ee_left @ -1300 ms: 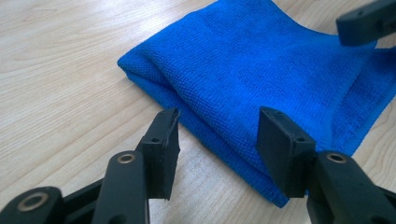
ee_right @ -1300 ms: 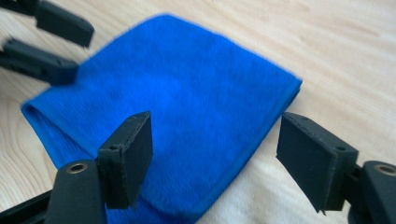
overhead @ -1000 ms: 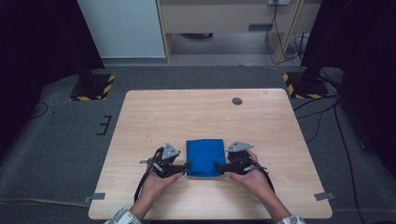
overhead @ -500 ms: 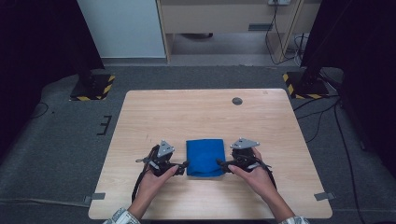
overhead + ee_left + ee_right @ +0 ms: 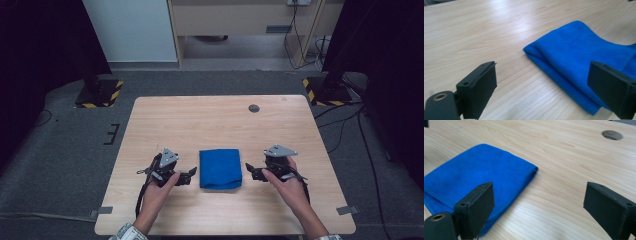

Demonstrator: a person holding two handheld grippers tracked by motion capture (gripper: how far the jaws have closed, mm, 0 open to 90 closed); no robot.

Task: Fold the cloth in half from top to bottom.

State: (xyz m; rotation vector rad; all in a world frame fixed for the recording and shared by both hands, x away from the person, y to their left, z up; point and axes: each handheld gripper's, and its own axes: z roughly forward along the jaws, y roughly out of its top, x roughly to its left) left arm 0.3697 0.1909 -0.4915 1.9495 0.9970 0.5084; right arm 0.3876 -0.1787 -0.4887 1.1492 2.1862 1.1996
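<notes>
Folded blue cloth (image 5: pixel 220 169) flat on table (image 5: pixel 210 120) between 2 grippers, left gripper (image 5: pixel 191 175) and right gripper (image 5: pixel 249 172) jaws just opened wide, both holding nothing.

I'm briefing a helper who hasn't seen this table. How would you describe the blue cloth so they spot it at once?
Start at the light wooden table and look at its near half, toward the person. There the blue cloth lies flat, folded into a neat rectangle, between the left gripper and the right gripper, both open and clear of it. It is the one soft, bright blue thing there; the grippers are black.
</notes>
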